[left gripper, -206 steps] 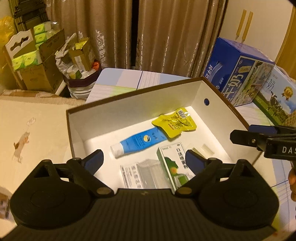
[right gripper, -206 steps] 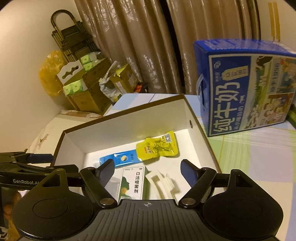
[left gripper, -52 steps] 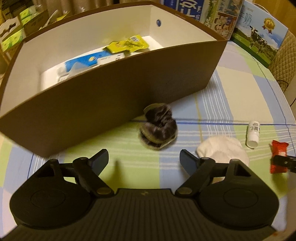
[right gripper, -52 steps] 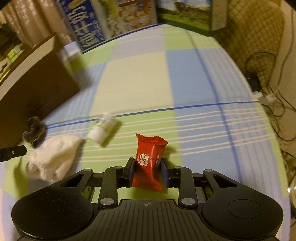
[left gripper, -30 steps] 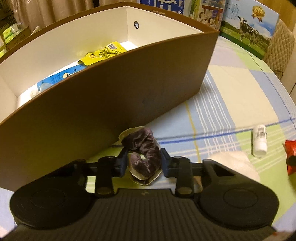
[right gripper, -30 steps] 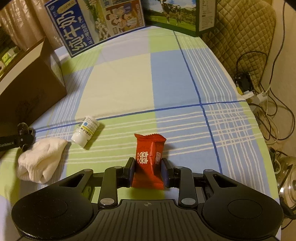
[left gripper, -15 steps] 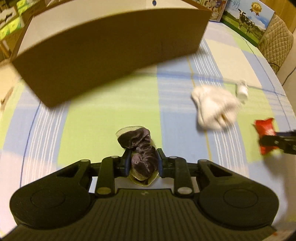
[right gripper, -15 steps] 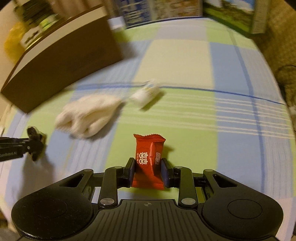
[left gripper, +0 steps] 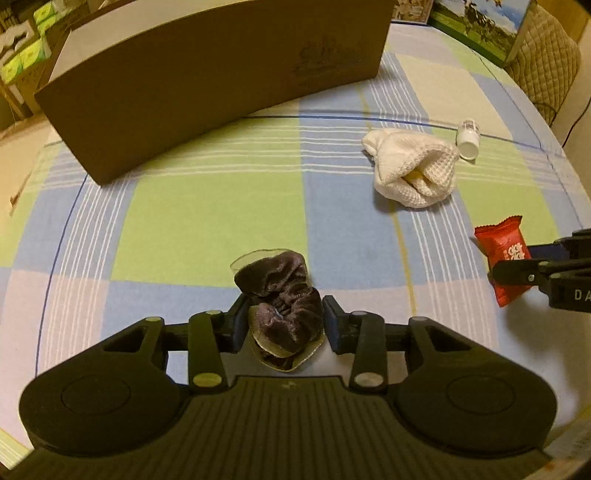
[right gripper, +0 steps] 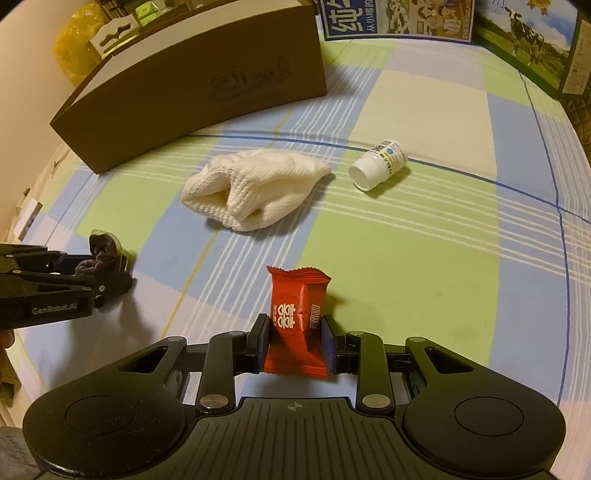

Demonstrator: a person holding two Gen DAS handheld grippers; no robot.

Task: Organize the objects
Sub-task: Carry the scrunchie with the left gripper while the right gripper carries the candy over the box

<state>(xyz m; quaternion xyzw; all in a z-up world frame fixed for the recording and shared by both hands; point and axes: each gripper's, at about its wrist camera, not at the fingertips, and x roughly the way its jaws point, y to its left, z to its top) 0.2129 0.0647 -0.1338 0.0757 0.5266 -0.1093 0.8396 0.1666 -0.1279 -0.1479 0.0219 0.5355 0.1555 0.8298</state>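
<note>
My left gripper [left gripper: 283, 325] is shut on a dark velvet scrunchie [left gripper: 280, 291], held above the checked tablecloth; the same scrunchie [right gripper: 101, 254] shows at the left of the right wrist view. My right gripper [right gripper: 295, 341] is shut on a red snack packet [right gripper: 297, 321], upright between the fingers; that red packet [left gripper: 504, 254] appears at the right edge of the left wrist view. The brown box [left gripper: 207, 74] stands at the back, its outer wall facing me and its inside hidden. A white knitted cloth [right gripper: 255, 190] and a small white bottle [right gripper: 378, 164] lie on the table between the grippers and the box.
Milk cartons [right gripper: 399, 16] stand behind the box at the back right. A quilted chair back [left gripper: 543, 62] sits beyond the table's right edge. Cardboard boxes with green packs [left gripper: 22, 55] are stacked at the back left. The table's rounded edge curves along the right.
Both grippers have pulled further back from the brown box while keeping their holds. The left one took hold of the scrunchie between 1.7 and 1.0 s ago.
</note>
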